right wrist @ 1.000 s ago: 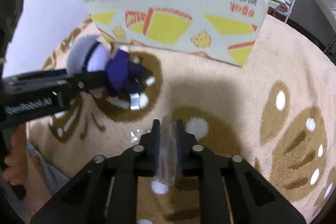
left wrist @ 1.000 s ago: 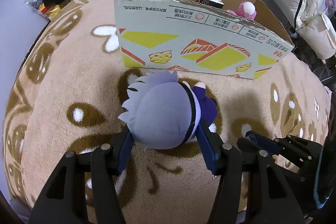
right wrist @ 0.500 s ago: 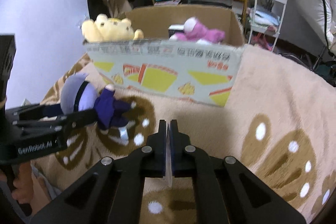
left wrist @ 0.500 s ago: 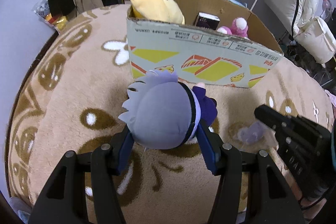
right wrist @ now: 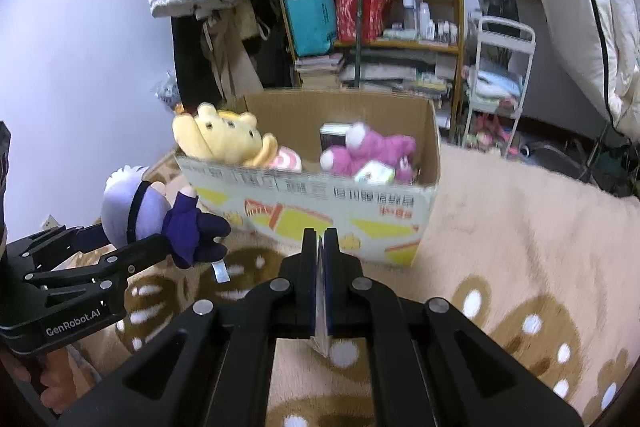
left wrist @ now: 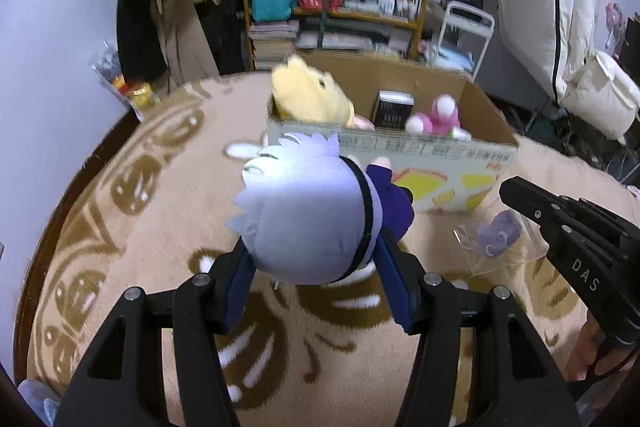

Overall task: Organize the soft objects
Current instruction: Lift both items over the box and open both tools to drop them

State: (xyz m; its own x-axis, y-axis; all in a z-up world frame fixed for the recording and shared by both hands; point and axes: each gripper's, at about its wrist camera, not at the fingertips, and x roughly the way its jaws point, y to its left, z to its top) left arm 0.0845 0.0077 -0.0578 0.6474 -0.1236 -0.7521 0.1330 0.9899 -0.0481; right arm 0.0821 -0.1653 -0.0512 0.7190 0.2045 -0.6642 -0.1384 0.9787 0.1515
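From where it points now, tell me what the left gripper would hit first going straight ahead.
Likely the cardboard box: the left gripper, shut on the grey-haired doll, points at its printed near wall. Depth is unclear; it may clear the rim.

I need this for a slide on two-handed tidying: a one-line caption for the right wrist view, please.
Right tool shut on a clear bag; left tool carries a lavender-haired doll toward the cardboard box.

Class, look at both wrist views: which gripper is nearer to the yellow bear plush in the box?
Left. The left gripper, shut on the grey-haired doll, is raised just before the box's left end, below the yellow bear plush. The right gripper faces the box front's middle, farther right.
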